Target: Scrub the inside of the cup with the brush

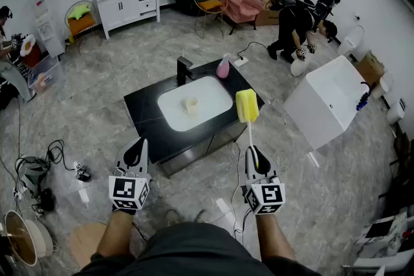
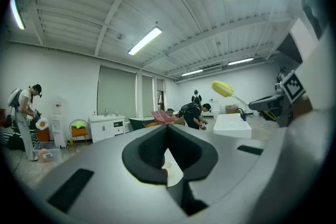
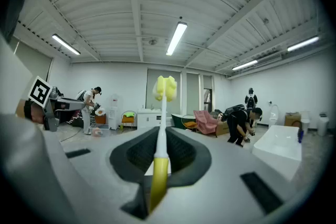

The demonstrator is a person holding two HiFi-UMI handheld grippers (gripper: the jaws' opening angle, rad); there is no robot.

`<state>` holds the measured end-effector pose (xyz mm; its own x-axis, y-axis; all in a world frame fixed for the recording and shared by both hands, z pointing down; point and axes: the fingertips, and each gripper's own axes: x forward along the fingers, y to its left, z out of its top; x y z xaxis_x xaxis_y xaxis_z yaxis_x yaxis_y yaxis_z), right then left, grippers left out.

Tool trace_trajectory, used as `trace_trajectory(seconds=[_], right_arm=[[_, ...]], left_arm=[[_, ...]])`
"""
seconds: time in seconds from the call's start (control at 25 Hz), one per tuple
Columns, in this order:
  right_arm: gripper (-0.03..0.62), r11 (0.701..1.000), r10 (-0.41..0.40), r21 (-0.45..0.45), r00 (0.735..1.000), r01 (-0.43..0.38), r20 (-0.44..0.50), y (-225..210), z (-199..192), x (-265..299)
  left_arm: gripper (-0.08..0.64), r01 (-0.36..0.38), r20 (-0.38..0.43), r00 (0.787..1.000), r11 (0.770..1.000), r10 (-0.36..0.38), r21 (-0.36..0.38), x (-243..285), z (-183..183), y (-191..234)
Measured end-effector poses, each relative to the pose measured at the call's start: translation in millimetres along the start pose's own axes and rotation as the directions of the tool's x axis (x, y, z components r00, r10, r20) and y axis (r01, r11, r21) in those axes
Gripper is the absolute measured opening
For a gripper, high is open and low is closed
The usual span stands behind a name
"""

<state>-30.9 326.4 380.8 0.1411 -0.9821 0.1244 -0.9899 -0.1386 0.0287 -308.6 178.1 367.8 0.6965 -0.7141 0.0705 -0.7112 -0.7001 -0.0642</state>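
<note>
Two tools: right gripper [image 1: 255,155] clamps the brush [image 1: 246,105], left gripper [image 1: 134,153] closed, empty; we should open it to steady the cup [image 1: 190,105].

Left tongs [image 2: 167,131], jaws pressed together with nothing between them, pointing level across the room. Far right: right tongs [image 2: 256,104] gripping a brush [image 2: 223,88], its yellow sponge head raised. Beyond: white freestanding basin [image 2: 231,126], crouching person [image 2: 193,113], white vanity cabinet [image 2: 107,127] against the far wall.
</note>
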Motion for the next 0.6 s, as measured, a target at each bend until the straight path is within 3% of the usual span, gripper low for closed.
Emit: trace_trajectory(seconds=[0.6], right_arm=[[0.037, 0.999, 0.041, 0.019, 0.999, -0.042, 0.007, -20.7, -2.5, -1.7]], left_arm=[[0.003, -0.015, -0.003, 1.000, 1.000, 0.015, 0.001, 12.3, 1.8, -17.1]])
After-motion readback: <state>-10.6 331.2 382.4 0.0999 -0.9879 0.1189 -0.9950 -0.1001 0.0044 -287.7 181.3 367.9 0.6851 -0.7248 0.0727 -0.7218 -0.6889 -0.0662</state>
